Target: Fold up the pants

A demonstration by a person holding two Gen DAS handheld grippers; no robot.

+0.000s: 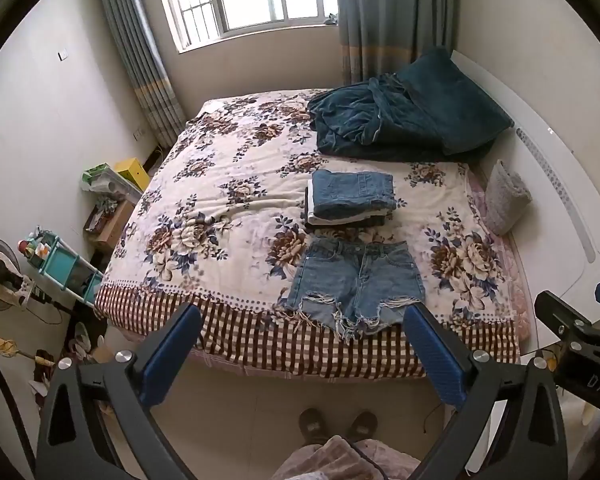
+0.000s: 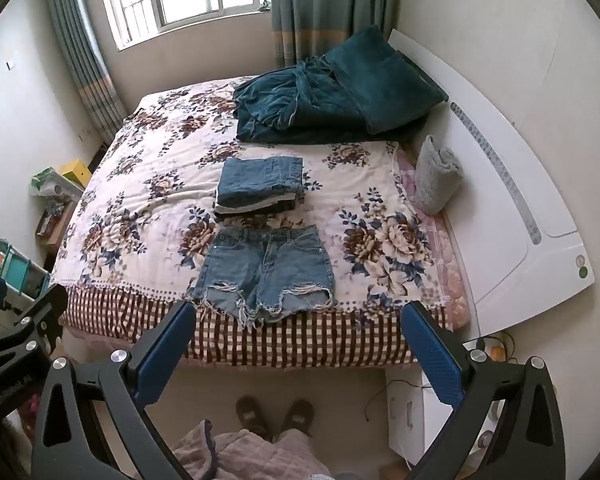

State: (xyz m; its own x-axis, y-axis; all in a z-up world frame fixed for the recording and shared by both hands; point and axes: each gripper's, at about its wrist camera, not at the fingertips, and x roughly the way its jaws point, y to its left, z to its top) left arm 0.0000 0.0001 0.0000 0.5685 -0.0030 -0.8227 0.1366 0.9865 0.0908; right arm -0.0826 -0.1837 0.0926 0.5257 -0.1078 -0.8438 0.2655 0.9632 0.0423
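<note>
A pair of frayed blue denim shorts (image 1: 358, 280) lies flat near the front edge of the bed, waistband away from me; it also shows in the right wrist view (image 2: 266, 270). Behind it sits a stack of folded clothes (image 1: 352, 198) with folded denim on top, also in the right wrist view (image 2: 260, 186). My left gripper (image 1: 302, 322) is open and empty, held in the air in front of the bed. My right gripper (image 2: 300, 320) is open and empty beside it, also short of the bed.
The bed (image 1: 228, 184) has a floral cover with a checked edge. A teal blanket and pillow (image 1: 408, 116) lie at the back, a grey rolled towel (image 2: 436, 176) by the white headboard (image 2: 512, 184). A teal shelf (image 1: 60, 264) stands left. The person's feet (image 2: 274, 416) stand below.
</note>
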